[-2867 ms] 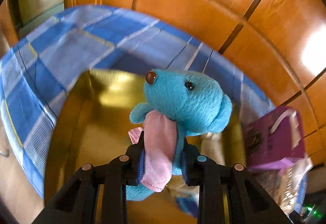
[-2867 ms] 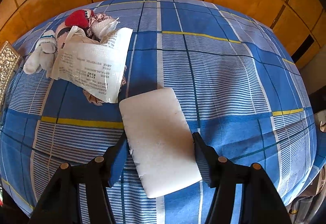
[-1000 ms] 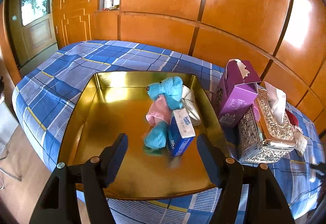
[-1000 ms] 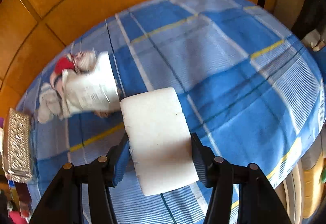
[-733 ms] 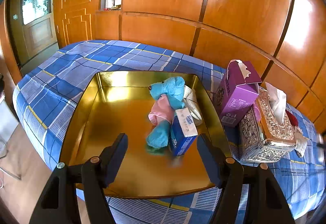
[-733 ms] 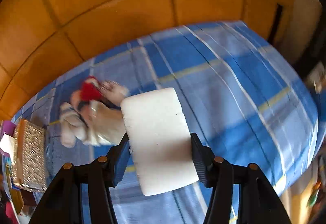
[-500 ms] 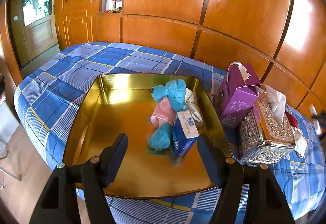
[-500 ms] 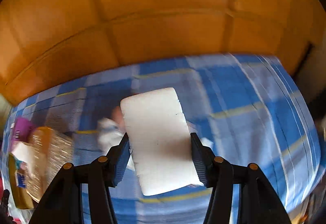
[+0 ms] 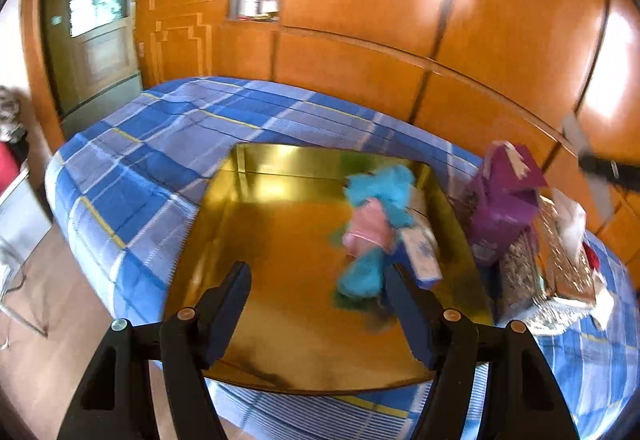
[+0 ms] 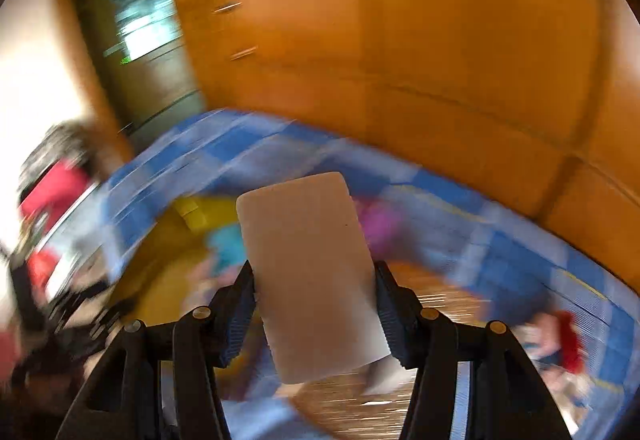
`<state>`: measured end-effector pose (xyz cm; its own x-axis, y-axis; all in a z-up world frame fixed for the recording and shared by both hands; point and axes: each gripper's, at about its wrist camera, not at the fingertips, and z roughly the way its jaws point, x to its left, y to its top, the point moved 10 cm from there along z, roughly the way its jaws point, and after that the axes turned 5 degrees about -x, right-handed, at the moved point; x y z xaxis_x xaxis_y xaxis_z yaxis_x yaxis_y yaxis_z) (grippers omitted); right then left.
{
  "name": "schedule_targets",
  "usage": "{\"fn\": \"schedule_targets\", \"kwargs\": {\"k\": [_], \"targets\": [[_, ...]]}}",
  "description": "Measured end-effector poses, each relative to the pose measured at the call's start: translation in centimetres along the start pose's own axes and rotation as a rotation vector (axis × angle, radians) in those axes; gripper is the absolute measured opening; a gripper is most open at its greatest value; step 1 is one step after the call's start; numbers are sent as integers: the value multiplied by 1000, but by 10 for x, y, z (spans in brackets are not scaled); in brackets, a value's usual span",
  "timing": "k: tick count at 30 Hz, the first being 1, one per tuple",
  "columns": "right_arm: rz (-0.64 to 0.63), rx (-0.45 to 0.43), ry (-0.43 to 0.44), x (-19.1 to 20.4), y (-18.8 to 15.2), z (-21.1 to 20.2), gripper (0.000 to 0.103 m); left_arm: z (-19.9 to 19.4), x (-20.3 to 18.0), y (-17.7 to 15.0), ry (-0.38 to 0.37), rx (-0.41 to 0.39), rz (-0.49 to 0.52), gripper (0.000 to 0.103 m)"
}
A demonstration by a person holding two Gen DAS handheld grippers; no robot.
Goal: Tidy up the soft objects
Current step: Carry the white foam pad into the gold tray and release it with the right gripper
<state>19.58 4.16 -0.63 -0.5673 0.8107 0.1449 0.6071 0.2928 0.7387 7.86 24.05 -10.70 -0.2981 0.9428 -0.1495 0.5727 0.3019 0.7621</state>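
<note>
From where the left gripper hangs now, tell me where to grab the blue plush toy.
Grip the blue plush toy across its pink-clothed middle, coming down from above. It lies lengthwise in the gold tray, and the small tissue pack crowds its right side. The left gripper is open.

A white foam-like pad (image 10: 312, 276) sits clamped flat between two black fingers. A blue plush toy (image 9: 378, 224) (pink-clad) lies in the gold tray (image 9: 280, 320) — right side, beside a small tissue pack (image 9: 422, 256).

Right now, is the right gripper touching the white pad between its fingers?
Touching. The right wrist view shows the right gripper with both fingers pressed against the sides of the white pad, holding it off the bed.
</note>
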Motion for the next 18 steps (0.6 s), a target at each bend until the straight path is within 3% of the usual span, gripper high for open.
{"fn": "schedule_targets", "kwargs": {"k": [4,9,12,18], "targets": [[-115,77,176,83,-35,25,56,-5,29,10,48,-23,-52,71],[-195,177,288,140,-77,65,56,-12,57,20,93,-58,-104,71],[-223,257,302,151,-103,92,56,-11,61,19,95,-53,-111,71],[-225,317,196,124,-120,125,60,-5,45,11,69,-31,-74,71]]}}
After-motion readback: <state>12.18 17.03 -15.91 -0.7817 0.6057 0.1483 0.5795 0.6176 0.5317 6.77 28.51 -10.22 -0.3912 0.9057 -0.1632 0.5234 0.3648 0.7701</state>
